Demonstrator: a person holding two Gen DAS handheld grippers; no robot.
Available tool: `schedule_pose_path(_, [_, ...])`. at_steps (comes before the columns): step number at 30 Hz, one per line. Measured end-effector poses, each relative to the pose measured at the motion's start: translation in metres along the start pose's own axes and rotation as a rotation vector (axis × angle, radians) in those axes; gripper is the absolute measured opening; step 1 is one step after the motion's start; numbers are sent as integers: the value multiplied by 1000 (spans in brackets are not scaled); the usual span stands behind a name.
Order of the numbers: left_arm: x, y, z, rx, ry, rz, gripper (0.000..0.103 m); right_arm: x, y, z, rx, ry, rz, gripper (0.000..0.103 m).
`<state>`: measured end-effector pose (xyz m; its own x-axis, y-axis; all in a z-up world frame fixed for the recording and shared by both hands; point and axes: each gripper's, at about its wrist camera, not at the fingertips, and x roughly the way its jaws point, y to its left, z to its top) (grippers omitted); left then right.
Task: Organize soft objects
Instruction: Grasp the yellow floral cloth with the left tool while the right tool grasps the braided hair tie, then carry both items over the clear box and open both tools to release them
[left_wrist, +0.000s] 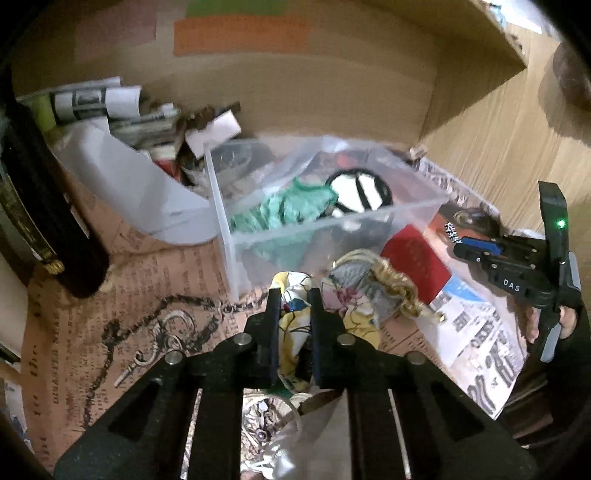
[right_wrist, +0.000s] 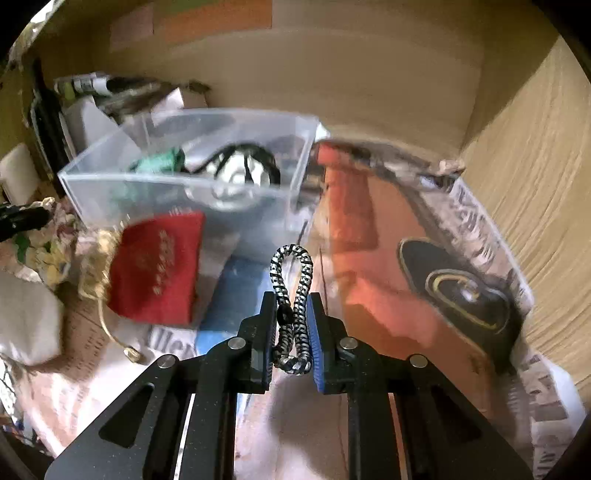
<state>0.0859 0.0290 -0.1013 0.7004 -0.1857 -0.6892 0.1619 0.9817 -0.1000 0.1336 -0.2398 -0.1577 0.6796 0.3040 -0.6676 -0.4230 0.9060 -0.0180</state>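
Left gripper (left_wrist: 293, 295) I have pinched on a floral cloth (left_wrist: 291, 321), just short of the clear bin (left_wrist: 369, 218); my right gripper (right_wrist: 293, 299) squeezes a black-and-white hair tie (right_wrist: 291, 291), the red pouch (right_wrist: 159, 269) lying left of it.

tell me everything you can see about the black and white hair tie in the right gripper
The hair tie is a braided elastic loop, black and white flecked, with a small dark bead or knot on its left strand. It looks soft and stretchy. The right gripper pinches it between its fingers, squeezing it into a narrow upright loop: the rounded top sticks out past the fingertips, the lower end curls between the pads. It is held in the air in front of the clear bin, touching nothing else.
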Motion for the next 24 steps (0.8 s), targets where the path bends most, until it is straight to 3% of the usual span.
schedule_pose_path(10, [-39,-6,35,11,-168,9,13,-44,6,30,-6,-161,15,15])
schedule_pose_path(16, [-44,-4,54,-2,-231,23,12,-58,15,51,-13,-249,46,15])
schedule_pose_path(19, [-38,-1,62,-22,-227,3,13,-58,23,61,-16,-275,70,15])
schedule_pose_path(24, [-13,2,73,-54,-142,-93,13,-49,40,74,-36,-280,120,15])
